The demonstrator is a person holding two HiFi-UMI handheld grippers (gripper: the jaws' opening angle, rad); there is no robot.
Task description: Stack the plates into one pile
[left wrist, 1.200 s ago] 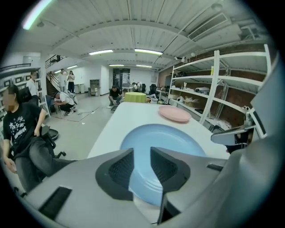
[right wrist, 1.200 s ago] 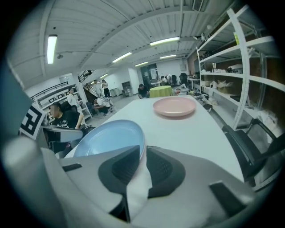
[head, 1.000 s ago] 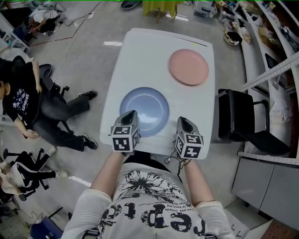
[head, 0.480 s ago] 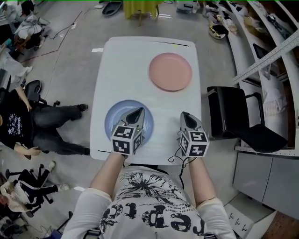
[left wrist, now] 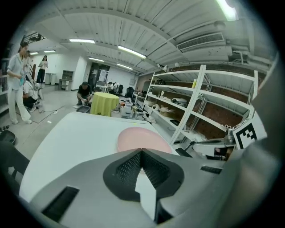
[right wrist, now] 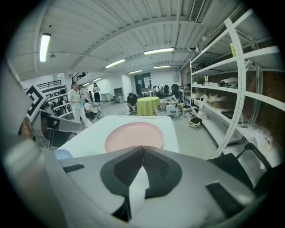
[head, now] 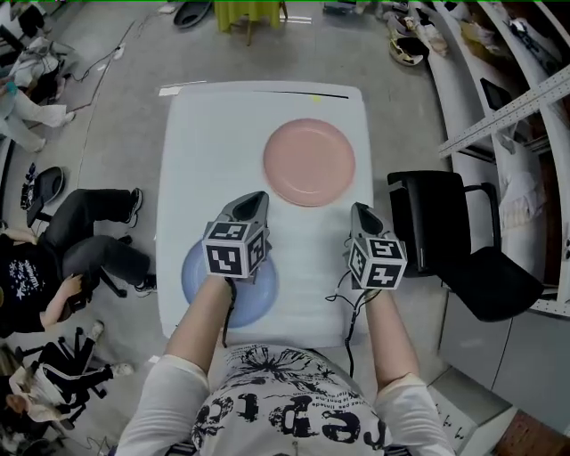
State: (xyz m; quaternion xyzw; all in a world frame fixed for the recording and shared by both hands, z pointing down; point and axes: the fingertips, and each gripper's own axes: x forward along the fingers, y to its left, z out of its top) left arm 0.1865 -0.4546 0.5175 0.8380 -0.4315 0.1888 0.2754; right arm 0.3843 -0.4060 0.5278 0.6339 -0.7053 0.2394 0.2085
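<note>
A pink plate [head: 309, 161] lies on the white table [head: 205, 142], toward its far right. A blue plate [head: 258, 294] lies at the table's near left edge, partly hidden under my left hand. My left gripper [head: 254, 199] is shut and empty, above the far rim of the blue plate, its tip short of the pink plate [left wrist: 141, 140]. My right gripper [head: 360, 212] is shut and empty too, over the table's right edge, just near-right of the pink plate [right wrist: 133, 136]. A sliver of the blue plate [right wrist: 63, 154] shows at the left of the right gripper view.
A black chair [head: 450, 240] stands close to the table's right side. Metal shelving [head: 517, 98] runs along the right. People sit and crouch on the floor at the left [head: 53, 267]. A yellow-covered table [head: 249, 11] stands beyond the far end.
Both grippers have moved forward over the table, from its near edge toward the pink plate. The left one has crossed the blue plate. Both stayed shut.
</note>
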